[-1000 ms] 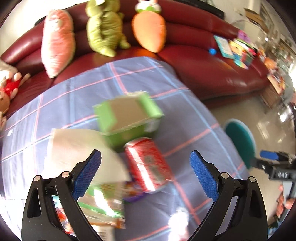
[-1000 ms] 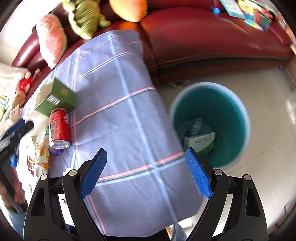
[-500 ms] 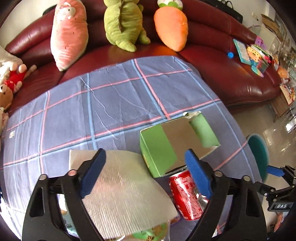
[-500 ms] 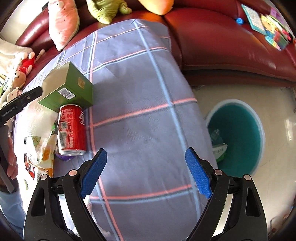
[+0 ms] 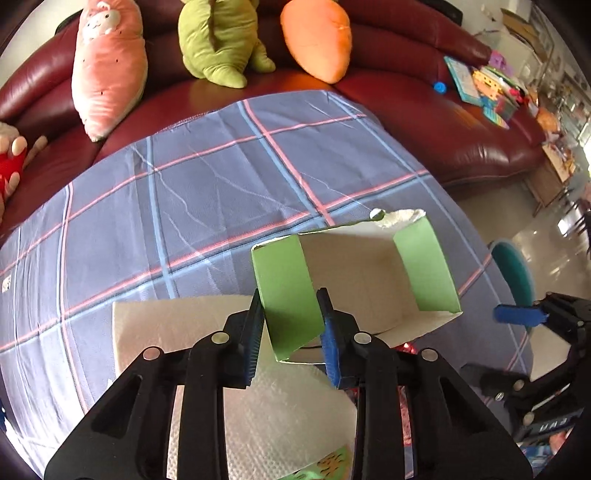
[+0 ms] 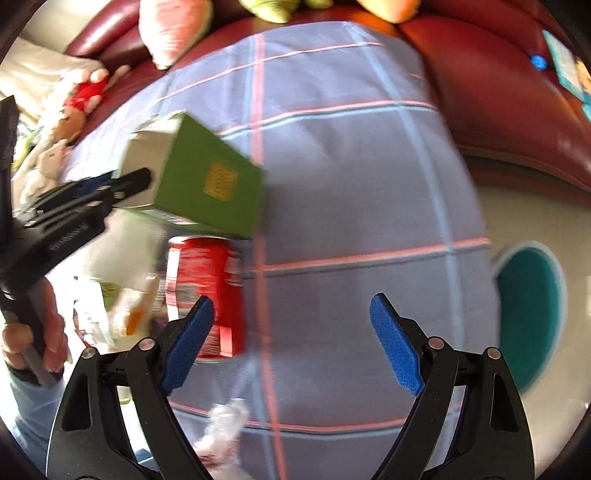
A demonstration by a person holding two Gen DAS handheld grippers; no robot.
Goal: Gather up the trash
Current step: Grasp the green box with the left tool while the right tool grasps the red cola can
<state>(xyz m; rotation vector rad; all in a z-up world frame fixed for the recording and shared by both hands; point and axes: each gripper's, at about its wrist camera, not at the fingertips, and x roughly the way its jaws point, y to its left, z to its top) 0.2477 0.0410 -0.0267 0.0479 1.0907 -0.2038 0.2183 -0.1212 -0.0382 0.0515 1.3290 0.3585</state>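
Your left gripper (image 5: 291,332) has its jaws closing on the near end flap of the green carton (image 5: 354,280), and the blue pads (image 5: 255,332) sit against both faces of that flap, so it is pinching the carton by its open end; the carton's torn white top edge points away from you, toward the sofa (image 5: 443,85). In your right wrist view the same carton (image 6: 199,177) looks lifted at an angle above the plaid tablecloth (image 6: 351,166), with your left gripper (image 6: 107,188) clamped at its pale end and your hand (image 6: 33,332) on the black handle below it. Your right gripper (image 6: 291,332) is spread wide with nothing between its pads; it hangs over bare cloth, its left pad just in front of the red soda can (image 6: 207,291), which lies on its side beside the carton. A white paper towel (image 5: 192,332) lies on the cloth under your left gripper; a crumpled clear wrapper (image 6: 225,421) sits near the bottom edge of the right view, though blur hides its detail. The teal trash bin (image 6: 528,314) stands on the floor off the right edge of the table; three plush toys lean on the sofa back, among them an orange carrot plush (image 5: 317,33).
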